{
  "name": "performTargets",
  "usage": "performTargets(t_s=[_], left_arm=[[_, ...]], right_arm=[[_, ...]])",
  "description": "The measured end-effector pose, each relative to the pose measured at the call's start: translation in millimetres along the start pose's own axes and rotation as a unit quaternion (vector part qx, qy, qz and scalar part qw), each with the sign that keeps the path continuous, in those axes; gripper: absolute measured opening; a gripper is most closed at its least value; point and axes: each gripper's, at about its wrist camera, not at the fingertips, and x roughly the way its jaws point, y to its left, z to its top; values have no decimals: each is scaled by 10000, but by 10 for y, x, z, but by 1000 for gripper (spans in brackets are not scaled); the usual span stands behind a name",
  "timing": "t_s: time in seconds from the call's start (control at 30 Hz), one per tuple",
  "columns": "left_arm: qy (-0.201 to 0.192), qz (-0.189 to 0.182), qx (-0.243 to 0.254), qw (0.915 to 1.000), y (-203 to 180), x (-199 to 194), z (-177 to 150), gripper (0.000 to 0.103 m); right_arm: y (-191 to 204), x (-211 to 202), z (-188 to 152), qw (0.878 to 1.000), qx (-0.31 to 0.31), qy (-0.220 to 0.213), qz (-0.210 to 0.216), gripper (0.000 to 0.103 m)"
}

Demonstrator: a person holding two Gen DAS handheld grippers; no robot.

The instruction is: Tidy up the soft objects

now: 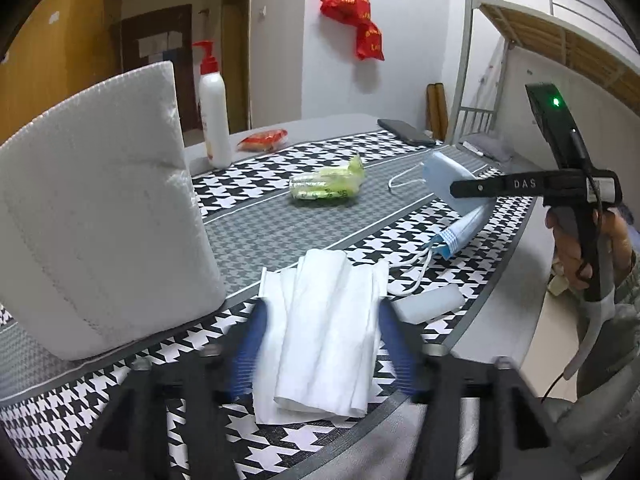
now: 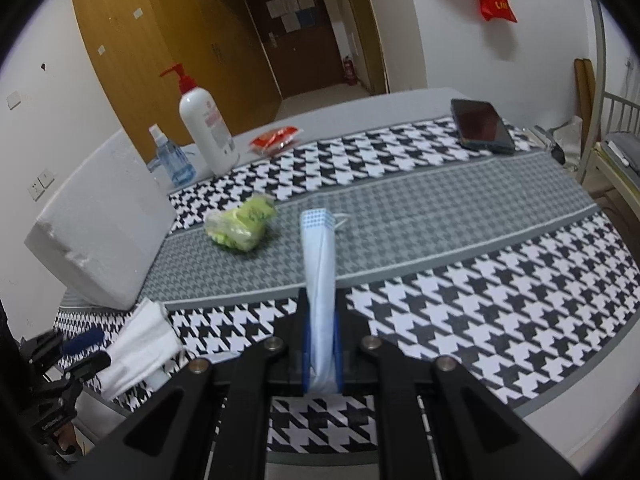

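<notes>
A folded white cloth lies on the houndstooth table runner near the front edge. My left gripper is open, its blue fingers on either side of the cloth. My right gripper is shut on a light blue face mask and holds it above the table; the mask also shows in the left wrist view. The white cloth shows at the lower left of the right wrist view. A green plastic packet lies mid-table.
A white foam block stands at the left. A white pump bottle, a blue spray bottle, a red packet and a black phone sit at the back. A small white block lies beside the cloth. A bunk bed frame stands at the right.
</notes>
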Motion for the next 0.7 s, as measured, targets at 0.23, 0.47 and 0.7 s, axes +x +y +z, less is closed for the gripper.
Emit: performTargets(t_s=[0.23,0.47,0.7], left_arm=[[381,-16,-45,9993,16,193,-24,69],[571,78,-185,9982,67,318,-31,69],[622,-77,-257,9977,61,341,-7,45]], right_arm=[[17,86,-80,9998,-58,173,-20,12],[17,102,-115,9998,-90,196,14,12],[12,128,-147,9996,-132,251,-39,19]])
